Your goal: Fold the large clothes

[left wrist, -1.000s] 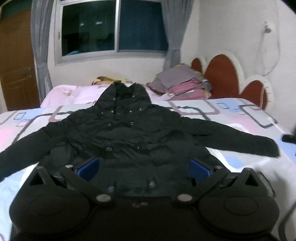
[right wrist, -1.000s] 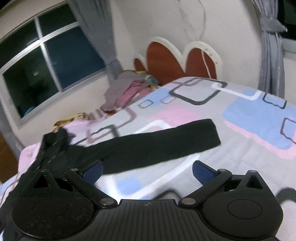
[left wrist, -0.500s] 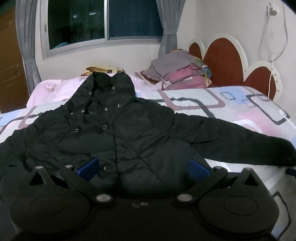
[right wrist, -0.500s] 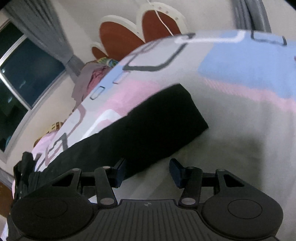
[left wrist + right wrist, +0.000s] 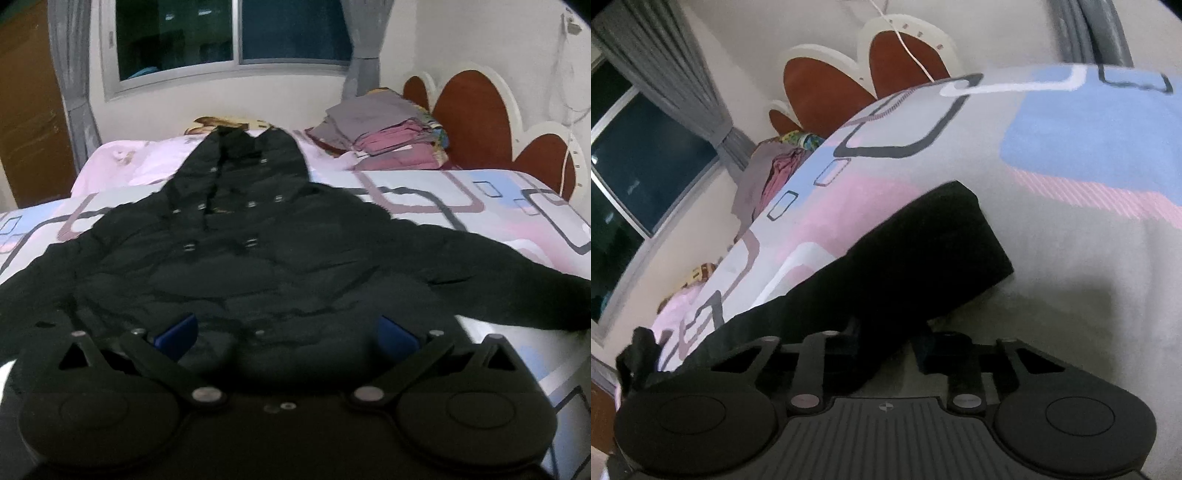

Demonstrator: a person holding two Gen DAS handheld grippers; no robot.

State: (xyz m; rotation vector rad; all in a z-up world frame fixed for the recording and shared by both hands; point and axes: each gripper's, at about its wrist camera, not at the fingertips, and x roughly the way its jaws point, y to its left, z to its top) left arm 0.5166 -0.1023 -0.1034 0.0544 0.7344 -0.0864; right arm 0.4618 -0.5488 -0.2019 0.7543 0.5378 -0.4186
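Right gripper has dropped onto the sleeve, fingers now pinched on its edge.
Black coat lies spread face-up on the patterned bed, folded clothes stacked beyond; left gripper hovers level over the hem, fingers spread apart.

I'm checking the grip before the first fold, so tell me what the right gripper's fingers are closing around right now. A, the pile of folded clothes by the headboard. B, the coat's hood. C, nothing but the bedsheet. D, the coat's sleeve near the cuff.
D: in the right wrist view the right gripper has its fingers drawn close on either side of the black sleeve just short of its cuff end.
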